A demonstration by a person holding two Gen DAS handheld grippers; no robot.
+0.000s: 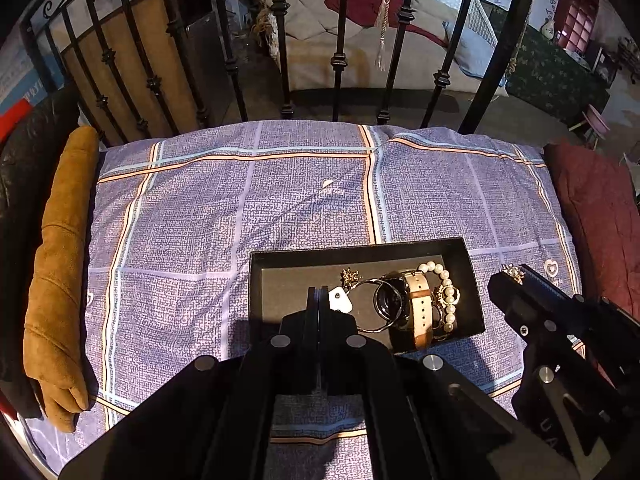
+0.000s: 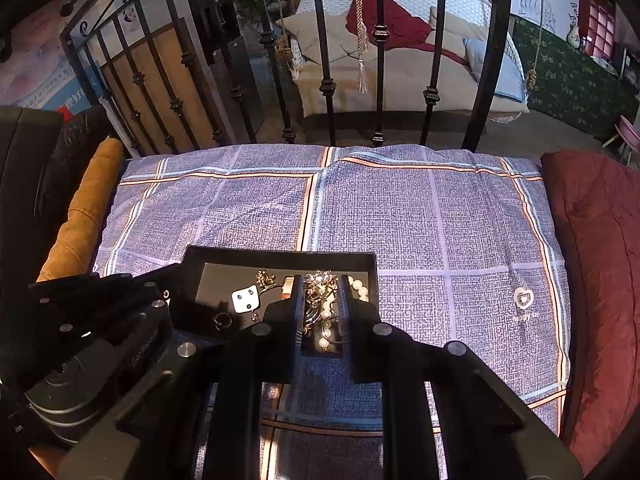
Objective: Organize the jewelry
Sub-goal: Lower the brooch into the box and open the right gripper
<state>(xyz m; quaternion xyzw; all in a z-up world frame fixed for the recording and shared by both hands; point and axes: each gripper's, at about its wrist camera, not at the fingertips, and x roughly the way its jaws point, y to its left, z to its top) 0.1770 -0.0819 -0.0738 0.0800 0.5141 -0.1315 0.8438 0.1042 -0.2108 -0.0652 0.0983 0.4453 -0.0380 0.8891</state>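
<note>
A shallow black box [image 1: 360, 250] lies on a purple plaid pillow [image 1: 240, 208]. In it are a watch with a beige strap [image 1: 418, 304], a pearl bracelet [image 1: 446, 284], a thin bangle [image 1: 372, 304], a gold flower piece [image 1: 350, 277] and a white earring card [image 1: 340, 299]. My left gripper [image 1: 318, 294] is shut and empty over the box's near left part. My right gripper [image 2: 319, 284] holds a gold and pearl brooch [image 2: 319, 283] between its fingertips over the box [image 2: 280, 258]. The brooch also shows in the left wrist view [image 1: 513, 272]. A small ring [image 2: 223, 321] lies in the box.
A black iron bedstead [image 1: 340, 60] stands behind the pillow. A mustard cushion [image 1: 64, 260] lies to the left and a dark red cushion [image 1: 600, 216] to the right. A bed with red and beige bedding [image 2: 400, 52] is beyond the rails.
</note>
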